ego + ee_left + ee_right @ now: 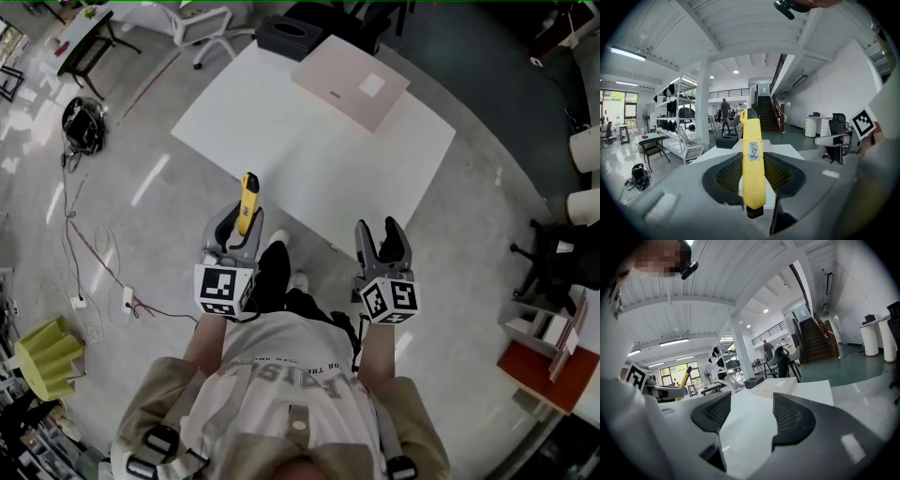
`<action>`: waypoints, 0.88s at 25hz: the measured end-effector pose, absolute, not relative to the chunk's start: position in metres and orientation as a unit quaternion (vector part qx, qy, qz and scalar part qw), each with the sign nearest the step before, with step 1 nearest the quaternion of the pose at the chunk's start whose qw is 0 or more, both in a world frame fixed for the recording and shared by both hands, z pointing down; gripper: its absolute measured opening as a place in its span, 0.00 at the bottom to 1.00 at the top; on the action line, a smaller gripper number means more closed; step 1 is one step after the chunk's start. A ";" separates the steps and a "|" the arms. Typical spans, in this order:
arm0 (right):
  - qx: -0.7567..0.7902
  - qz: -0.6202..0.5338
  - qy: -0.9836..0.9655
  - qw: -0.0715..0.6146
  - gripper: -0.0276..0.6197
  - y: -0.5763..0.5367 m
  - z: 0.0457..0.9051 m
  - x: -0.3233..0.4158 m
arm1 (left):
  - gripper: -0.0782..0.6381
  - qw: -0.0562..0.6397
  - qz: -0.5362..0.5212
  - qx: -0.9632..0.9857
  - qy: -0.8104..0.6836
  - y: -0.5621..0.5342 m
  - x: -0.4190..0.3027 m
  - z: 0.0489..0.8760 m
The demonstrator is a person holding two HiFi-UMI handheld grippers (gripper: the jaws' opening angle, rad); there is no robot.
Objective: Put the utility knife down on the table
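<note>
White table [309,159] ahead; left gripper [239,230] pinches utility knife [247,199]; right gripper's [382,234] fingers [790,416] spread.

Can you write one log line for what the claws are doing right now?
left claw: shut on yellow utility knife | right claw: open, empty | white table: ahead, knife not yet down

1. The person is wearing a pale T-shirt [281,375], dark lettering curving across it
2. A beige jacket [157,405] is covering both shoulders, and black buckled straps [155,445] are running over it
3. Dark trousers [274,277] and white shoes [277,240] are showing below
4. The left gripper [239,225] and right gripper [379,236] are showing grey moulded bodies with black mesh-textured pads [790,416]
5. Each is carrying a white cube [223,289] with black square markers
</note>
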State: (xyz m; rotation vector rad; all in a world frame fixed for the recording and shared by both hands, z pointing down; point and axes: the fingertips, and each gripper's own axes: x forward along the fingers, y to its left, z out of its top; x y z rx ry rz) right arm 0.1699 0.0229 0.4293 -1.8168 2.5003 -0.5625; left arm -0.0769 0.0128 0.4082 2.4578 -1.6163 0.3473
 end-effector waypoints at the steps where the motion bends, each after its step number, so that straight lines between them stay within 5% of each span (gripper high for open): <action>1: -0.579 -0.180 0.795 -0.002 0.45 0.017 0.433 0.169 | 0.30 0.091 0.119 0.829 -0.539 0.005 -0.076 0.412; 10: -0.603 -0.191 0.774 -0.018 0.45 -0.043 0.451 0.159 | 0.30 0.087 0.158 0.869 -0.460 -0.078 -0.064 0.439; 22: -0.589 -0.173 0.779 -0.127 0.45 -0.096 0.473 0.134 | 0.30 0.062 0.255 0.920 -0.292 -0.141 -0.032 0.483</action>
